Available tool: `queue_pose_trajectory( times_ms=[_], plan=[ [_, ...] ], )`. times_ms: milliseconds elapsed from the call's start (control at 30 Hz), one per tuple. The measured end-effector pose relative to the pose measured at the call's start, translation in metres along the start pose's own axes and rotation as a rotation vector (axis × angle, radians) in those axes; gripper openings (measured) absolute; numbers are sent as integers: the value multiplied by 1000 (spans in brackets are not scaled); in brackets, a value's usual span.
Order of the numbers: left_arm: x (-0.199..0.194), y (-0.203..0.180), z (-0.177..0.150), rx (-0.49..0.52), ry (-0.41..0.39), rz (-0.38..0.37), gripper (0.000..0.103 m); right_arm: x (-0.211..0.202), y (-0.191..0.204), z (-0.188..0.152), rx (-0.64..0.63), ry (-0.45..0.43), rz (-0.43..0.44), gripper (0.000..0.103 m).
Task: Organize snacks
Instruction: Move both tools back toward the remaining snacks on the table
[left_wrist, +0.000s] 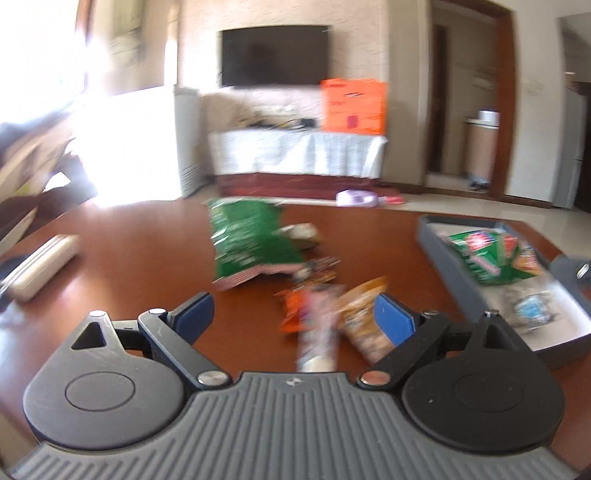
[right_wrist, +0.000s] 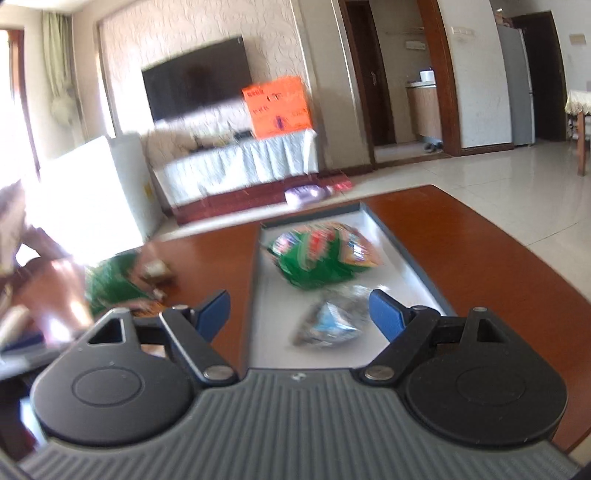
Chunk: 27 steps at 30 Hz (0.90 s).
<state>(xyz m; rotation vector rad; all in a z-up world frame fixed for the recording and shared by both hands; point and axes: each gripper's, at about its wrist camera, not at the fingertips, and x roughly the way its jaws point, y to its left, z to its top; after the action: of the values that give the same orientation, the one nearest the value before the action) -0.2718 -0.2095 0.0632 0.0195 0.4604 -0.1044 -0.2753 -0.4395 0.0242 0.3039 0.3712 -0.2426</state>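
Observation:
My left gripper (left_wrist: 295, 314) is open and empty above a small pile of snack packets on the brown table: a white-pink tube packet (left_wrist: 318, 332), an orange packet (left_wrist: 291, 308) and a yellow-brown packet (left_wrist: 364, 325). A large green bag (left_wrist: 251, 242) lies further back. My right gripper (right_wrist: 299, 308) is open and empty over the grey tray (right_wrist: 399, 251), which holds a green bag (right_wrist: 321, 254) and a clear-blue packet (right_wrist: 328, 321). The tray (left_wrist: 436, 243) also shows in the left wrist view with its green bag (left_wrist: 491, 256). Both views are motion-blurred.
A beige case (left_wrist: 42, 267) lies at the table's left. A small brown packet (left_wrist: 303, 234) sits behind the green bag. Beyond the table are a TV, a covered cabinet with an orange box (left_wrist: 352, 105), and tiled floor.

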Motion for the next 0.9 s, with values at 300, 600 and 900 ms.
queue_pose_trajectory(
  times_ms=[300, 600, 900],
  plan=[
    [-8, 42, -43, -78, 56, 226, 96, 6, 58, -6, -133, -2, 152, 83],
    [27, 71, -55, -83, 163, 168, 92, 16, 114, -24, -272, 81, 332, 76],
    [60, 105, -36, -8, 193, 61, 91, 39, 151, -59, -397, 232, 367, 52]
  ],
)
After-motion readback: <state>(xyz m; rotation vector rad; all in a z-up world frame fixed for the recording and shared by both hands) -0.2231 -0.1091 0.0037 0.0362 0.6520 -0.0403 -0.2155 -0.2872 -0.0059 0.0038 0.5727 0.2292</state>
